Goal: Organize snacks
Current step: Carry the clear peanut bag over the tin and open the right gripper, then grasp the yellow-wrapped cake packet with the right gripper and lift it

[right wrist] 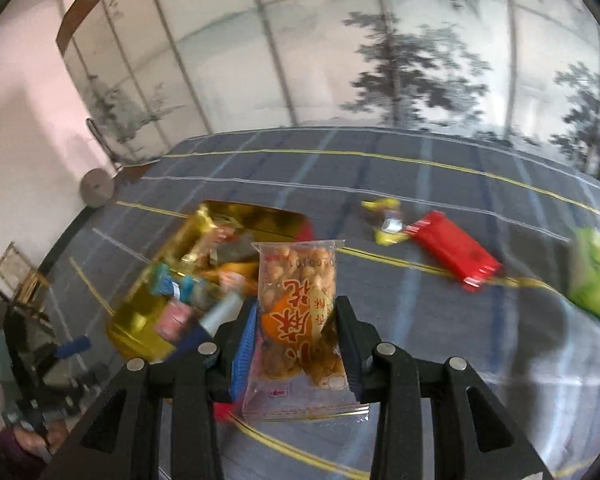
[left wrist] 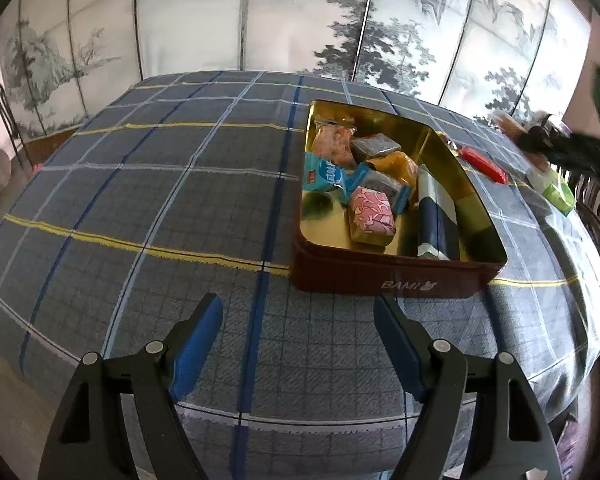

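My right claw [right wrist: 296,344] is clamped on a clear packet of peanuts [right wrist: 300,320], one pad on each long edge, so the packet's long axis runs straight out ahead along the fingers. The gold-lined tin [right wrist: 140,312] I judge it is bound for lies ahead and to the left of this claw, close by, its open mouth turned up; the right-wrist view is smeared, so I cannot tell how high the packet hangs over the bench [right wrist: 420,320]. Of the two hands, the right is the one carrying, so reaching the tin comes down to swinging left over its near rim.

The packet is see-through film with pale nuts showing, an orange and red printed panel and a crimped seal at each end.

My left claw [left wrist: 298,340] stands apart with nothing between its blue pads, just short of the tin's brown front wall, which lies ahead and slightly right.

A red bar [right wrist: 452,256], a yellow sweet [right wrist: 386,220] and a green packet [right wrist: 596,280] lie on the bench ahead-right of the right claw.
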